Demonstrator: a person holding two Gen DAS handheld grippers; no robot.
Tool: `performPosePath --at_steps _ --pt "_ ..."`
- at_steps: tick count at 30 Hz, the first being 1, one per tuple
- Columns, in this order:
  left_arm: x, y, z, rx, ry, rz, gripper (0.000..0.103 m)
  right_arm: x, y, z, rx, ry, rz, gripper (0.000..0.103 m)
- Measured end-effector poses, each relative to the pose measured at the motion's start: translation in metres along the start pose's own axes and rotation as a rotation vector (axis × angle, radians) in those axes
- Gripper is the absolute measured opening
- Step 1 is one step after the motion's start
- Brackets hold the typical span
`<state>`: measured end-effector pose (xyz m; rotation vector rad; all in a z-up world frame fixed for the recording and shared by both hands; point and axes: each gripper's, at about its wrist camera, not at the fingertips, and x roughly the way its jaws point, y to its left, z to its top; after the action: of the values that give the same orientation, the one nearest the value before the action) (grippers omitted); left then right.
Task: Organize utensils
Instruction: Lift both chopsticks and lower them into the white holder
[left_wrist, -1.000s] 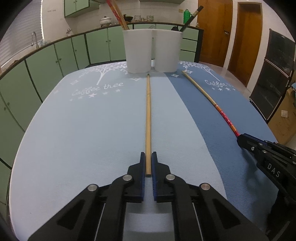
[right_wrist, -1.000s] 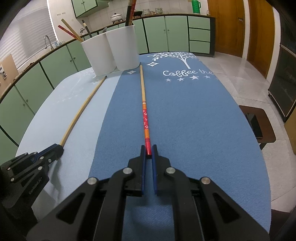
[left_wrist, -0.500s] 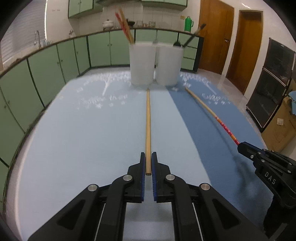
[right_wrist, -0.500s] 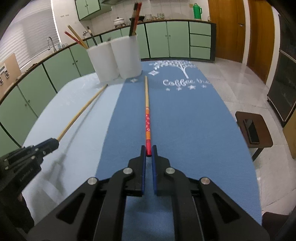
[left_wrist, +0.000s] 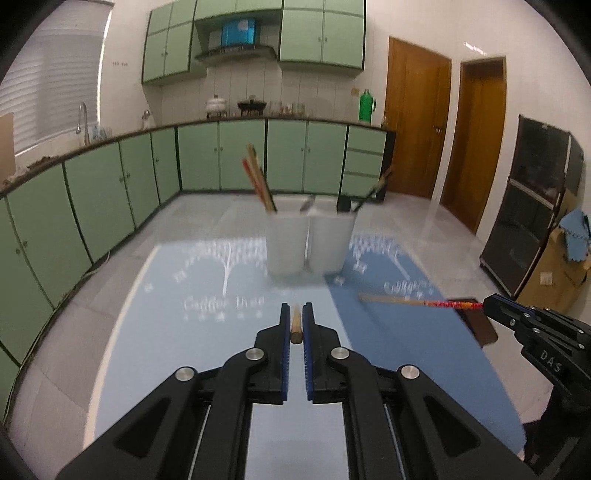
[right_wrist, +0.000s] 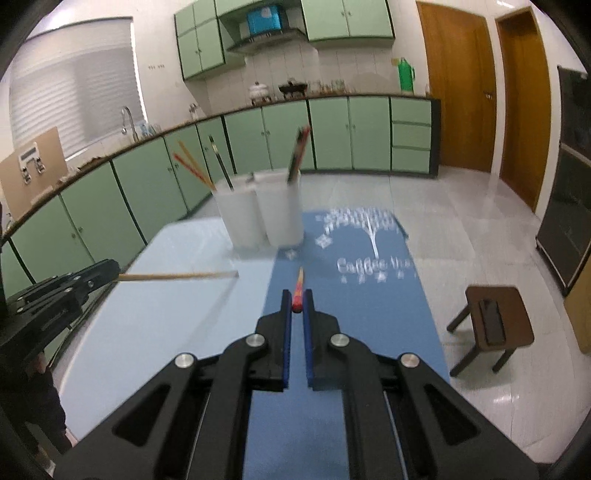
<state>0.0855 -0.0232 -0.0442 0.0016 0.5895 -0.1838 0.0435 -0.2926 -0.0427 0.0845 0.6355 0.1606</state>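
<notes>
Both hand-held grippers are seen pinching a chopstick each. Between the blue pads of the left hand-held gripper (left_wrist: 294, 325) the butt end of a plain wooden chopstick (left_wrist: 295, 326) is clamped; from its own camera the stick is foreshortened to a short tan stub, while in the right wrist view its full pale-brown length (right_wrist: 177, 276) is shown jutting level from that gripper's black jaws, clear of the surface. The right hand-held gripper (right_wrist: 297, 306) is closed on the red end of a painted chopstick (right_wrist: 297, 295), whose shaft is red with small patterned bands near the grip, then orange, then bare wood toward the tip (best seen in the left wrist view (left_wrist: 417, 302), where it is held out sideways above the darker cloth).

Beyond the stick tips two white cups (left_wrist: 308, 242) are set side by side on the worktop (left_wrist: 166, 350), which is covered by a light blue and a darker blue cloth printed with a white tree and lettering. More chopsticks and dark-handled utensils are already stood in the cups. A small wooden stool (right_wrist: 493, 325) is seen on the floor to the right.

Compared with a second earlier, both chopsticks, then lying flat along the cloths with tips near the cups, are now lifted off the surface. The cups are seen lower in both views, and more of the green cabinets (left_wrist: 240, 158) and upper wall is now taken in. The grips on both sticks are unchanged.
</notes>
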Motion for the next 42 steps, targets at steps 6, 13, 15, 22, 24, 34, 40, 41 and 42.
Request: performPosePath --at_steps 6,13,15,22,24,34,40,41,42 --pt "-0.011 0.0 0.024 0.005 -0.044 -0.023 0.006 -0.02 0.006 0.033 -0.02 -0.049 0.028 0.005" --pt "-0.025 0.0 0.036 0.006 -0.069 -0.047 0.006 -0.034 0.018 0.054 -0.036 -0.081 0.058 0.005" --pt "-0.031 -0.001 0.039 0.009 -0.078 -0.052 0.006 -0.037 0.021 0.055 -0.038 -0.086 0.064 0.005" --pt "-0.046 0.001 0.048 0.006 -0.118 -0.073 0.006 -0.047 0.027 0.065 -0.034 -0.099 0.115 0.005" --pt "-0.048 0.002 0.053 0.003 -0.13 -0.079 0.006 -0.049 0.03 0.072 -0.042 -0.108 0.126 0.005" --pt "-0.054 0.005 0.089 0.006 -0.213 -0.089 0.006 -0.054 0.044 0.128 -0.084 -0.178 0.18 0.005" --pt "-0.053 0.007 0.14 0.013 -0.324 -0.088 0.006 -0.05 0.047 0.18 -0.099 -0.25 0.197 0.005" --pt "-0.051 0.006 0.149 0.018 -0.341 -0.085 0.006 -0.048 0.047 0.189 -0.098 -0.259 0.199 0.005" --pt "-0.048 0.006 0.158 0.022 -0.356 -0.083 0.006 -0.044 0.046 0.203 -0.097 -0.281 0.198 0.005"
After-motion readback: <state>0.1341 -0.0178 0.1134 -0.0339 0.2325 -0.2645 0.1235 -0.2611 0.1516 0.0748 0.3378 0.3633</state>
